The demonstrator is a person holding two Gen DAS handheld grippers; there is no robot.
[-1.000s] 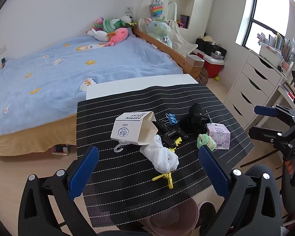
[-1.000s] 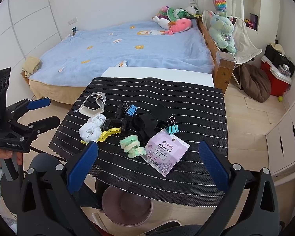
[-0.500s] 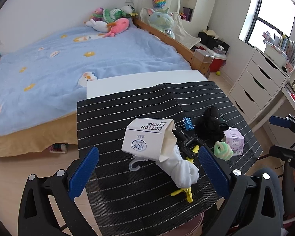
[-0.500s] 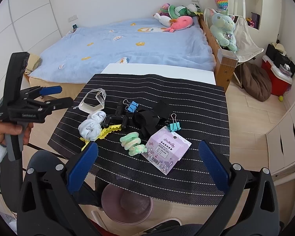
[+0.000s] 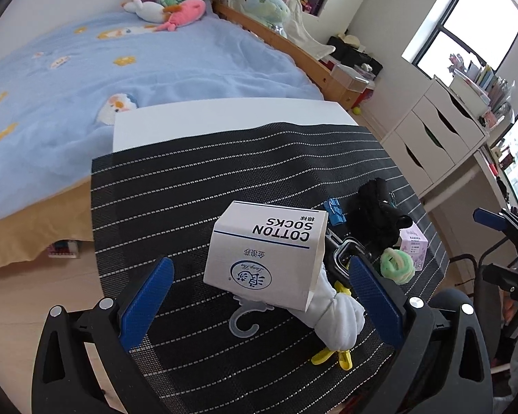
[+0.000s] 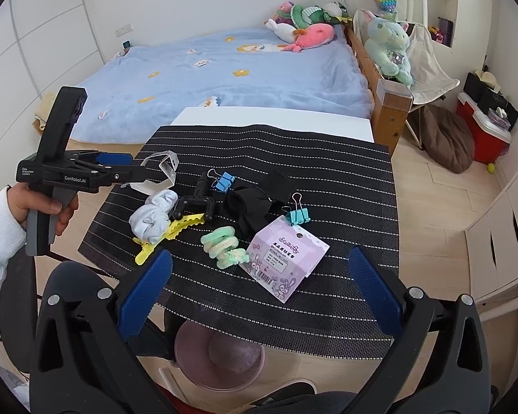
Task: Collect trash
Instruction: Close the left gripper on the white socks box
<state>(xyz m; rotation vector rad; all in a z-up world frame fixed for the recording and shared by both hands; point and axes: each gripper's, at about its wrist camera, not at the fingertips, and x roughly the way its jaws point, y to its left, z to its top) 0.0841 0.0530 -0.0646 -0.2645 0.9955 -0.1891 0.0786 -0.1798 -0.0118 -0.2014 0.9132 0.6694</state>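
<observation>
A white "COTTON SOCKS" paper sleeve (image 5: 269,252) stands open on the black striped mat (image 5: 190,186); it also shows in the right wrist view (image 6: 159,172). My left gripper (image 5: 259,296) is open, its blue fingers on either side of the sleeve; in the right wrist view its tips (image 6: 126,164) are at the sleeve's edge. A white sock (image 5: 335,314) lies beside it. A purple packaging card (image 6: 285,262) lies near the front edge. My right gripper (image 6: 259,293) is open and empty above the front edge. A pink trash bin (image 6: 221,358) stands below the table.
On the mat lie a yellow clip (image 6: 169,231), green hair ties (image 6: 224,246), black fabric (image 6: 252,207), a black clip (image 6: 193,203) and blue binder clips (image 6: 224,181). A bed (image 6: 224,79) lies behind. White drawers (image 5: 431,138) stand at right.
My left gripper has moved forward and closer to the sock sleeve, which now sits between its fingers. My right gripper has held nearly still.
</observation>
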